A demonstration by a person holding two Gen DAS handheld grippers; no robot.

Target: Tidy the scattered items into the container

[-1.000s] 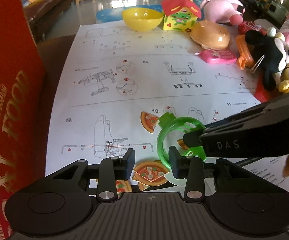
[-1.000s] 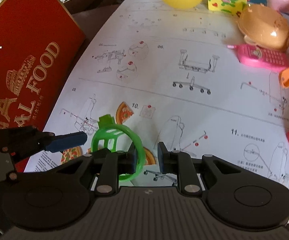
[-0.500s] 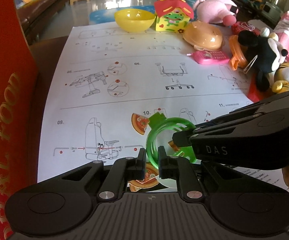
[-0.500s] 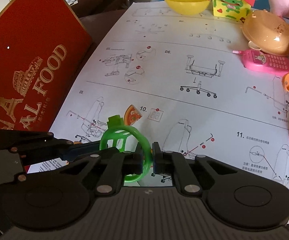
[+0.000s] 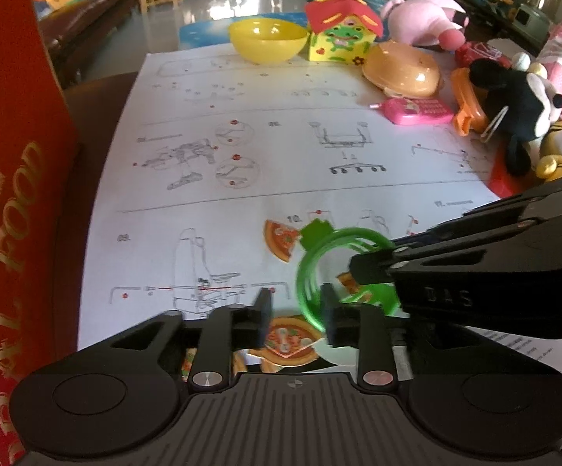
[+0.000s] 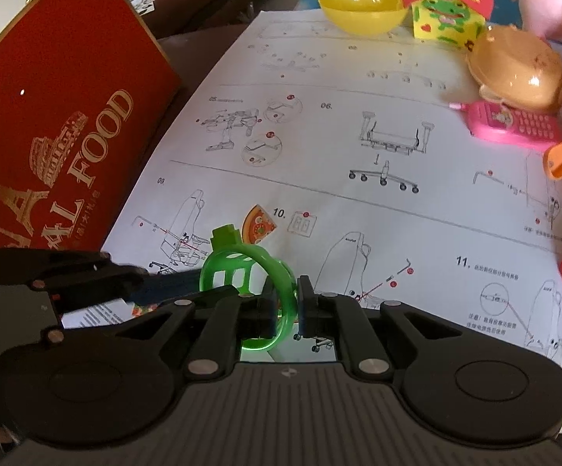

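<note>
A green plastic ring toy (image 6: 250, 272) stands on edge on the white instruction sheet (image 6: 358, 136). My right gripper (image 6: 285, 310) is shut on the ring's rim. In the left wrist view the ring (image 5: 320, 256) sits just right of my left gripper (image 5: 294, 312), which is open, its jaws apart over a round pizza piece (image 5: 288, 343). A pizza slice (image 5: 279, 239) lies beyond the ring. The red box (image 6: 47, 136) stands at the left.
A yellow bowl (image 5: 267, 40), a frog house (image 5: 341, 29), a burger toy (image 5: 401, 70), a pink phone (image 5: 417, 110) and plush toys (image 5: 522, 112) crowd the far and right side of the sheet.
My left gripper shut half a second ago and has now opened. My right gripper closed onto the green ring and holds it.
</note>
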